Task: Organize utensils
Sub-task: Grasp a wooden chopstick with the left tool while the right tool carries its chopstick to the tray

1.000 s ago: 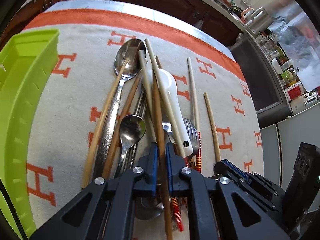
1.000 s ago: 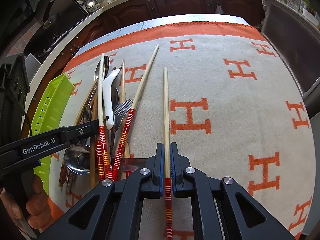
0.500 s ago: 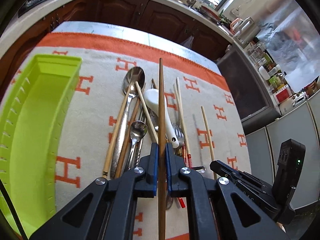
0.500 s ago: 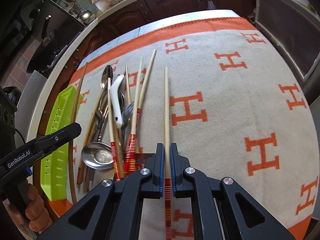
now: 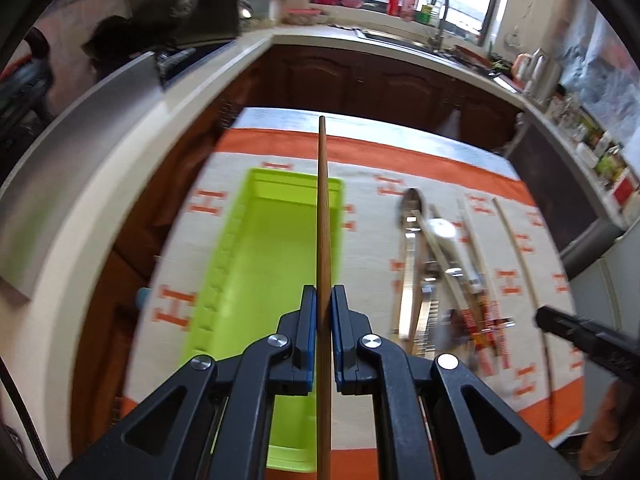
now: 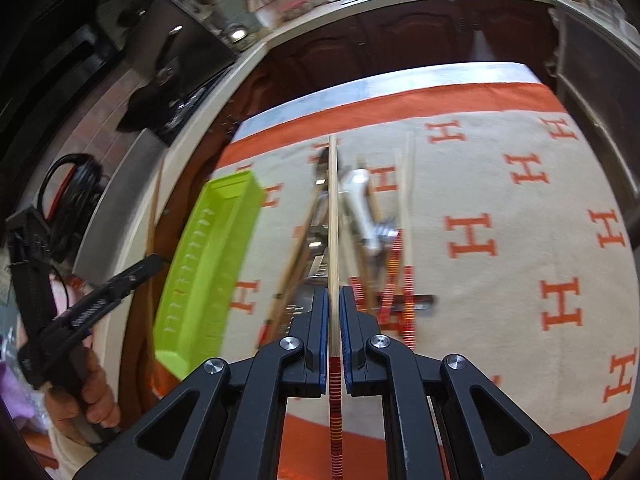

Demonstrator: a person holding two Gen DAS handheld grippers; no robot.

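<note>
My left gripper is shut on a brown wooden chopstick and holds it in the air over the lime green tray. My right gripper is shut on a pale chopstick with a red-striped end, raised above the utensil pile. The pile of metal spoons, a fork, a white ceramic spoon and more chopsticks lies on the cloth right of the tray. The left gripper also shows in the right wrist view, left of the tray.
A beige cloth with orange H marks and an orange border covers the table. Kitchen counters and dark cabinets run behind the table. The table's left edge lies just beyond the tray.
Both grippers rose and swung left with their chopsticks. The left one now hangs over the green tray; the right one now sits over the pile.
</note>
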